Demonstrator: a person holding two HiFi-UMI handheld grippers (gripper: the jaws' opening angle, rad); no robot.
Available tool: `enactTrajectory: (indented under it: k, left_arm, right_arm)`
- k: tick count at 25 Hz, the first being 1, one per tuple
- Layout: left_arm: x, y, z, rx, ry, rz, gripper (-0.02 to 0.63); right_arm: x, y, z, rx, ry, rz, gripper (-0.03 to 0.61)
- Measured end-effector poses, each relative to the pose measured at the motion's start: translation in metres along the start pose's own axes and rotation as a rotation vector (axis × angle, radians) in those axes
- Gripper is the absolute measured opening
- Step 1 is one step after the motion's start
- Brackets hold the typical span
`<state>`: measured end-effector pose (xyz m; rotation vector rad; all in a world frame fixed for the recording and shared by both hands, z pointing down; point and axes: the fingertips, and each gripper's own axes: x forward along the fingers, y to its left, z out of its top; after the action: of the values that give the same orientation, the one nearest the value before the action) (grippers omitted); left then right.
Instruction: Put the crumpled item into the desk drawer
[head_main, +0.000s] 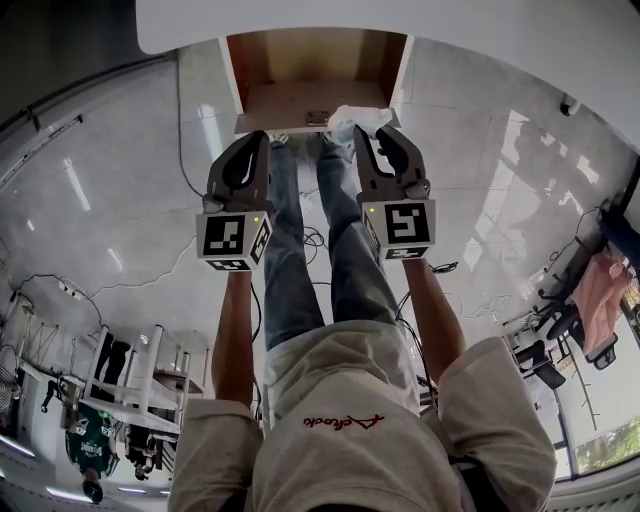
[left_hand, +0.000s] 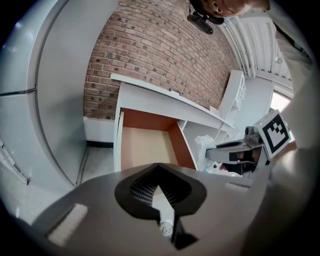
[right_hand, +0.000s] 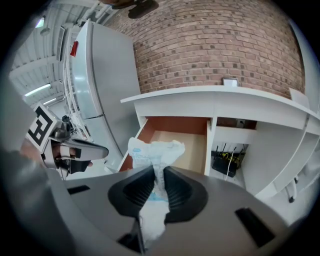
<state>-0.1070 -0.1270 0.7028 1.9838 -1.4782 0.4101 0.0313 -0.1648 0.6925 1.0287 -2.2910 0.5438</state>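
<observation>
Two tools reach forward side by side at the end of bare forearms, both tilted down toward an open drawer (head_main: 300, 105) that is pulled out from under the white bench (head_main: 400, 20). The drawer is a shallow box with white outer faces, reddish-brown inner walls and a pale, smooth wood-coloured floor.

The right tool (right_hand: 159, 170) is clamped on the crumpled item (right_hand: 155, 152), a thin white sheet, creased and bunched, with faint blue print. Its ribbed dark pads pinch the item's narrow middle, so the upper part fans out above the tips and a tail hangs behind them. In the head view the crumpled item (head_main: 360, 118) is held in the air at the right end of the drawer's front edge, not lying inside.

The left tool (left_hand: 159, 167) has its pads drawn together at the tips with nothing between them, and it sits level with the right one, just beside the drawer's front left corner. Each tool is smooth grey plastic and carries a cube with black-and-white square markers. A red brick wall (right_hand: 215, 45) stands behind the bench, and the floor (head_main: 110, 200) is glossy and pale.
</observation>
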Motion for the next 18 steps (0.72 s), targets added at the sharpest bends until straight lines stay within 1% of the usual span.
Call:
enactTrajectory:
  k: [3,8,12,18]
  left_arm:
    - [0.002,0.005,0.004,-0.003,-0.014,0.004,0.009]
    - [0.0,0.007,0.003,-0.005,-0.024,-0.004,0.009]
    - [-0.003,0.013,0.005,-0.04,-0.036,-0.007,0.009]
    - [-0.003,0.02,0.007,-0.047,-0.04,-0.017,0.009]
  right_arm:
    - [0.011,0.001,0.011,-0.046,-0.012,0.014,0.066]
    - [0.033,0.009,0.026,-0.202,0.013,0.063,0.066]
    - [0.055,0.017,0.028,-0.391,0.054,0.093,0.066]
    - [0.087,0.017,0.028,-0.696,0.132,0.1,0.066]
